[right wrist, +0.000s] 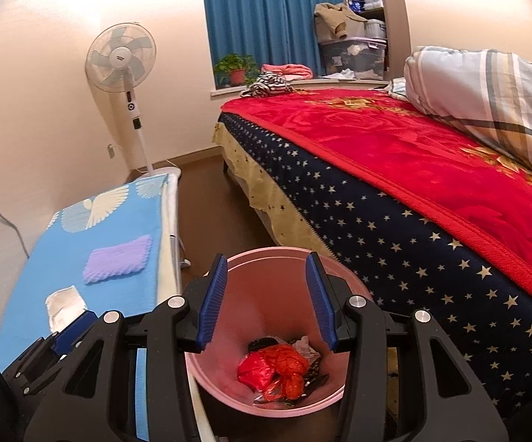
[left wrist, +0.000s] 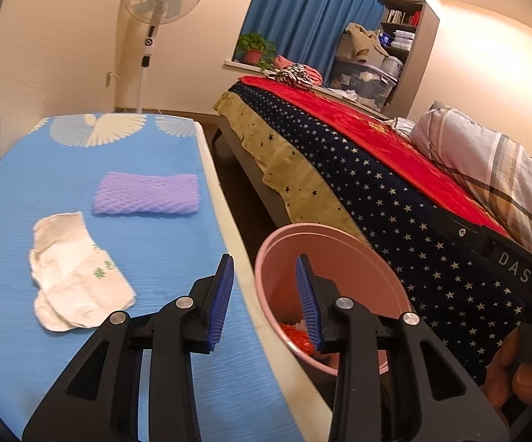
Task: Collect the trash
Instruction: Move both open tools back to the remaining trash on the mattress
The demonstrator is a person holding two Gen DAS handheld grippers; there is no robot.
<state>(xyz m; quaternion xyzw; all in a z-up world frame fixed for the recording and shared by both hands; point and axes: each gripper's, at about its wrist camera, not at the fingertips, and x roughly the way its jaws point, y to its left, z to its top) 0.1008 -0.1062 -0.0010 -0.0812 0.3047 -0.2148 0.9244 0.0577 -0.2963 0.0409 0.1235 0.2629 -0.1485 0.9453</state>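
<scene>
Currently both hand-held grippers are released, nothing between the pads. Left hand-held gripper (left wrist: 266, 302) sits over the right edge of the worktop (left wrist: 81, 199), jaws spread, one blue pad (left wrist: 225, 302) above the blue cover, the other over the bin (left wrist: 277, 258). Right hand-held gripper (right wrist: 267, 302) hangs directly above the bin (right wrist: 225, 375), jaws spread, looking down into it.

Trash on the worktop:
- white wrapper (left wrist: 78, 272), crumpled, green print on it, lying flat near the left gripper's left pad, not touching it. In the right wrist view only a corner of the wrapper (right wrist: 63, 305) shows, rest hidden behind the left gripper body.
- purple foam net (left wrist: 146, 193), flat, farther back on the cover, apart from the wrapper. Also seen from the right wrist as the net (right wrist: 118, 259).

Bin is pink, round, on the floor between the worktop and the bed (right wrist: 413, 169). Inside: red plastic bag (right wrist: 273, 368), crumpled, near the bottom, with some dark and grey scraps beside it, can't tell what they are.

Background: fan (right wrist: 120, 59) by the wall, blue curtain (right wrist: 266, 14), potted plant (right wrist: 234, 68) on the sill, striped pillow (right wrist: 486, 99) on the red blanket.
</scene>
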